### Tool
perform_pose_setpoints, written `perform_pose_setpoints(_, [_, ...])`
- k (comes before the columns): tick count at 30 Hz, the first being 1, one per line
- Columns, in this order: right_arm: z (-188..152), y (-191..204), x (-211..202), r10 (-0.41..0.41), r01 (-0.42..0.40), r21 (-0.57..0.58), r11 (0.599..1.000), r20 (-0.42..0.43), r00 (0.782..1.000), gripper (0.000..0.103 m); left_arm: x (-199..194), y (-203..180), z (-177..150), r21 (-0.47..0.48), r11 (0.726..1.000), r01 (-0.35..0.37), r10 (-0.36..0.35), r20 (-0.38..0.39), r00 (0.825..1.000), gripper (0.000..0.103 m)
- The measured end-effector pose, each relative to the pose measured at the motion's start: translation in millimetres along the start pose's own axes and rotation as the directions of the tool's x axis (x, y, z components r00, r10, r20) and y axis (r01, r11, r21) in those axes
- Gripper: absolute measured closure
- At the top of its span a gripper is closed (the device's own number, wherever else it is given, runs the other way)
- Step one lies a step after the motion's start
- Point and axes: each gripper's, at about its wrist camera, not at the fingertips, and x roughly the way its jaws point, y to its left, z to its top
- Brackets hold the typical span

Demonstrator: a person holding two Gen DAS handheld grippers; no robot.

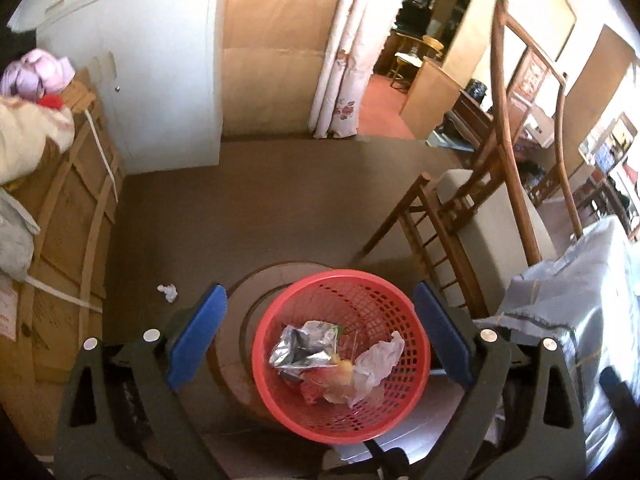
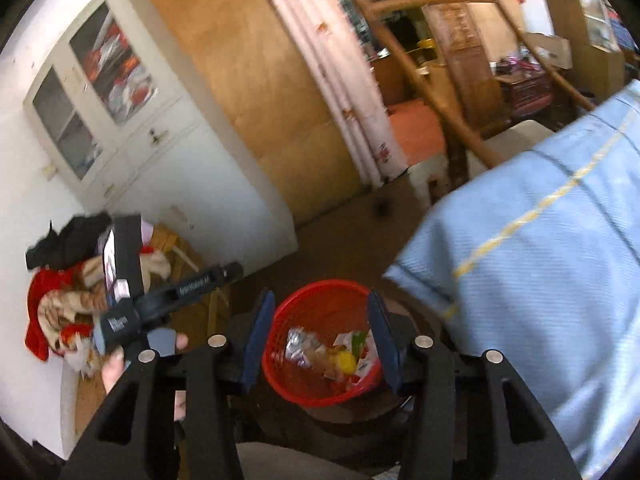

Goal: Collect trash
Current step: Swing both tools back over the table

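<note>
A red mesh basket (image 1: 360, 292) sits on a round stool below both grippers and also shows in the right wrist view (image 2: 316, 300). It holds a silver foil wrapper (image 1: 300, 346), crumpled white paper (image 1: 380, 360) and other scraps (image 2: 340, 356). My left gripper (image 1: 324, 332) is open and empty above the basket, its blue pads either side of the rim. My right gripper (image 2: 320, 344) is open and empty above the same basket. A small crumpled white tissue (image 1: 168, 292) lies on the brown floor left of the stool. The hand-held left gripper body (image 2: 160, 304) shows at the left of the right wrist view.
A round stool (image 1: 240, 320) carries the basket. Cardboard boxes (image 1: 68, 216) with piled clothes stand at the left. A wooden chair (image 1: 460, 232) and a table with a light blue cloth (image 2: 540, 280) are at the right. A white cupboard (image 1: 160, 60) and curtain (image 1: 344, 72) stand behind.
</note>
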Motion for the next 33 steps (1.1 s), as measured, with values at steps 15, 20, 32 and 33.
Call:
perform_pose_setpoints(15, [-35,-52,-138,-0.163,0.118,0.169,0.978,0.281,0.946,0.028,-43,-76,-38,0.223,0.969,0.106,-0.112,0.016,0.994,0.01])
perform_pose_setpoints(20, [-66,-70,-201,-0.234,0.148,0.237,0.96,0.393,0.889,0.02,-71,-116,-69,0.352,0.923,0.154,-0.173,0.02,0.985,0.009])
perform_pose_setpoints(32, [-167,-136,-350,-0.571,0.304,0.51,0.805,0.522,0.634,0.008,-124,-253,-164,0.655,0.657,0.372,-0.358,-0.163,0.919,0.008])
perform_pose_setpoints(33, [-174,-143,-360,-0.602,0.313,0.54,0.782,0.519,0.607,0.008,-128,-269,-174,0.677,0.621,0.395,-0.374,-0.187,0.909,0.007])
